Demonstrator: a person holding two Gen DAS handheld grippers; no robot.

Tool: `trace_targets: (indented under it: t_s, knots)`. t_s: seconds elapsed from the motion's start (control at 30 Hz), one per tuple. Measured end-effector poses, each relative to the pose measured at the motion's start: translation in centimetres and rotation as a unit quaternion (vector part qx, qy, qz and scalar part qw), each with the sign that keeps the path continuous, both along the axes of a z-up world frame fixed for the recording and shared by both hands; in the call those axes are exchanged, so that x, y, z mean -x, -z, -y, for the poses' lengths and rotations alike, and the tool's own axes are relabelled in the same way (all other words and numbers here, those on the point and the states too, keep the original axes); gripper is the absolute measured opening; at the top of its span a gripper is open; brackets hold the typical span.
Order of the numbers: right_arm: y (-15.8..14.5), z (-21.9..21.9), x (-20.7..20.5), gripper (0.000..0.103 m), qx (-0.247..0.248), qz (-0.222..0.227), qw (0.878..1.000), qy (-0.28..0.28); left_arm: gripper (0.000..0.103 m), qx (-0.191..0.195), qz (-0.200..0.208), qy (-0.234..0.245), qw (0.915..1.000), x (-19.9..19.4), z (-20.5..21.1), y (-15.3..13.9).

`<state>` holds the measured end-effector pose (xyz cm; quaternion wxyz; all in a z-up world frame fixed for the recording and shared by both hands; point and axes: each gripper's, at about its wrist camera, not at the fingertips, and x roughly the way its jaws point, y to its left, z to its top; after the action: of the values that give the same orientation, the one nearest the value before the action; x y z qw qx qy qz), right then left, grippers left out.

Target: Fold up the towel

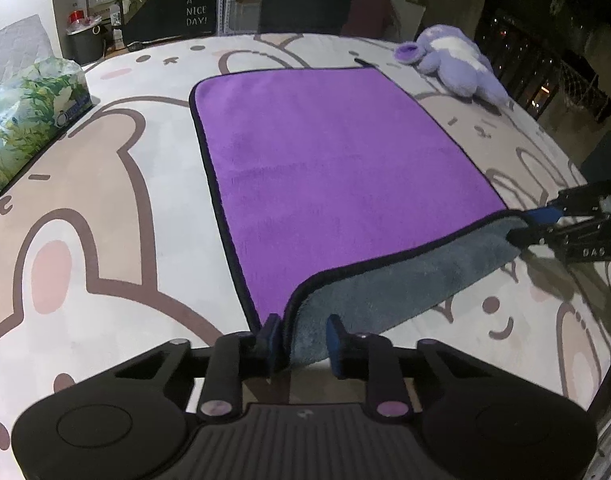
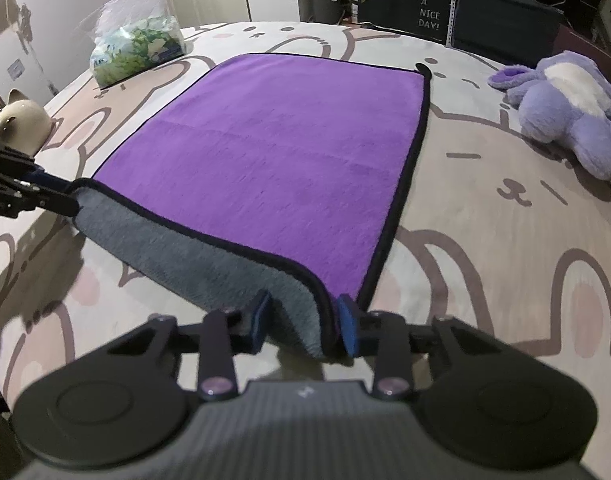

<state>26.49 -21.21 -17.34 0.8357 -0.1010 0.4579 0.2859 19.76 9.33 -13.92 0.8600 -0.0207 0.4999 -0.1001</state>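
Observation:
A purple towel [image 1: 337,168] with black trim and a grey underside lies spread on the cartoon-print bed cover [image 1: 105,240]. Its near edge is lifted and curled, grey side showing. My left gripper [image 1: 303,340] is shut on the towel's near left corner. My right gripper [image 2: 305,328] is shut on the near right corner. The right gripper also shows at the right of the left wrist view [image 1: 533,226], and the left gripper at the left of the right wrist view [image 2: 65,196]. The towel [image 2: 281,152] lies flat beyond the lifted edge.
A tissue pack [image 1: 25,120] lies at the left on the bed, also in the right wrist view [image 2: 137,48]. A purple plush toy [image 1: 453,64] lies at the far right, also in the right wrist view [image 2: 565,108]. A cream object [image 2: 21,124] sits at the left edge. Bins and boxes stand beyond the bed.

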Motion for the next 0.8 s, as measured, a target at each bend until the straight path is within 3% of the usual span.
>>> trace_targets:
  t_s: [0.27, 0.5, 0.8]
  knots:
    - [-0.2, 0.1, 0.3, 0.025, 0.003, -0.003, 1.000, -0.008, 0.009, -0.014, -0.002, 0.003, 0.9999, 0.2, 0.4, 0.1]
    - [-0.3, 0.0, 0.8, 0.010, 0.013, -0.001, 1.000, -0.023, 0.006, -0.024, 0.008, 0.000, 0.9997, 0.4, 0.7, -0.3]
    - [-1.9, 0.6, 0.5, 0.006, -0.017, 0.033, 0.999, 0.007, 0.005, -0.021, 0.056, -0.029, 0.9978, 0.2, 0.3, -2.3]
